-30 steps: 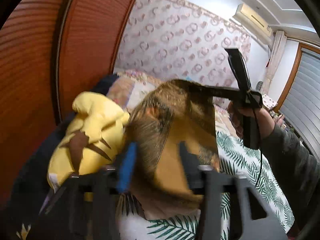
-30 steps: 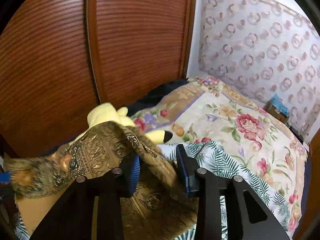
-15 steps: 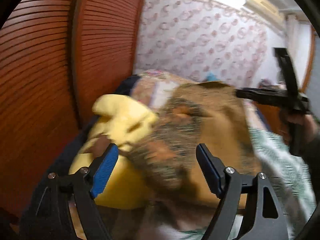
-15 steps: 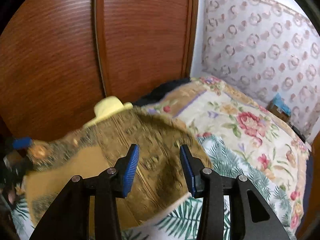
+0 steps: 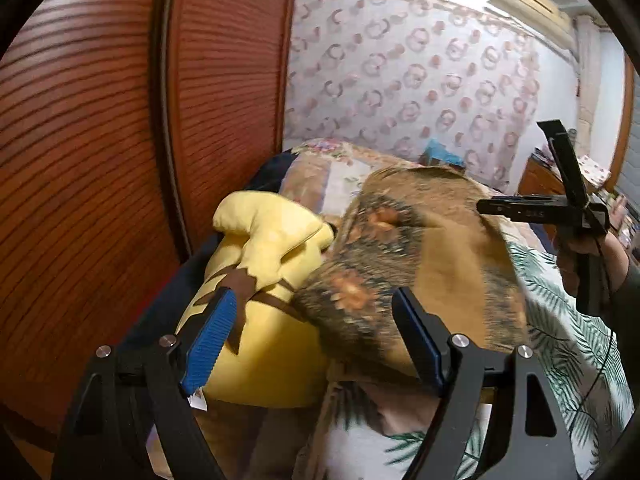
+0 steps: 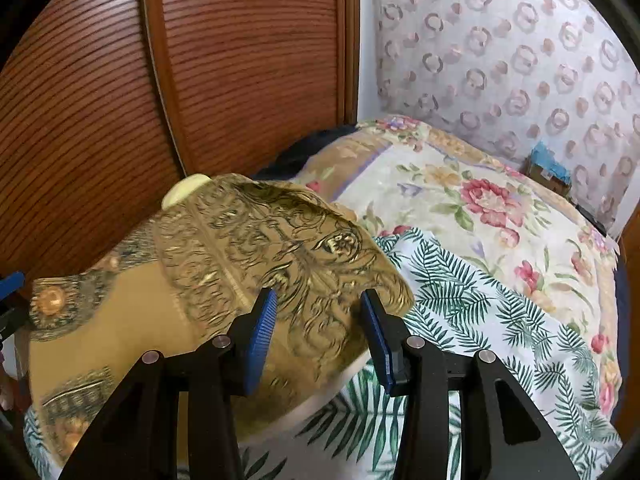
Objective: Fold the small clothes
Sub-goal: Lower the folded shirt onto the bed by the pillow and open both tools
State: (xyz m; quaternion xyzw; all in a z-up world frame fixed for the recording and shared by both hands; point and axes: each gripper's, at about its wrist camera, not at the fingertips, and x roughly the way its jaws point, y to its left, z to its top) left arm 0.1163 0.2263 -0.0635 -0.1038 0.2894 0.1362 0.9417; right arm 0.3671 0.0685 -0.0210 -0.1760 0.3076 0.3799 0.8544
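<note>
A brown-gold patterned cloth (image 5: 424, 264) is in the air over the bed, billowed and blurred, partly over a yellow plush toy (image 5: 264, 280). It also shows in the right wrist view (image 6: 248, 264), spread out ahead of the fingers. My left gripper (image 5: 312, 336) is open and empty, its blue pads wide apart below the cloth. My right gripper (image 6: 316, 328) is open and empty, with the cloth's near edge between and beyond its fingers, not pinched. The right gripper also shows in the left wrist view (image 5: 560, 208), held by a hand at the right.
The bed has a palm-leaf sheet (image 6: 480, 304) and a floral quilt (image 6: 460, 192). A ribbed wooden wardrobe (image 6: 240, 60) stands close on the left. A papered wall (image 6: 520, 48) is behind. A small blue box (image 6: 548, 166) sits at the bed's far edge.
Both grippers have opened and let go of the cloth. The cloth is falling and spreading toward the bed and plush toy. Both grippers have pulled back.
</note>
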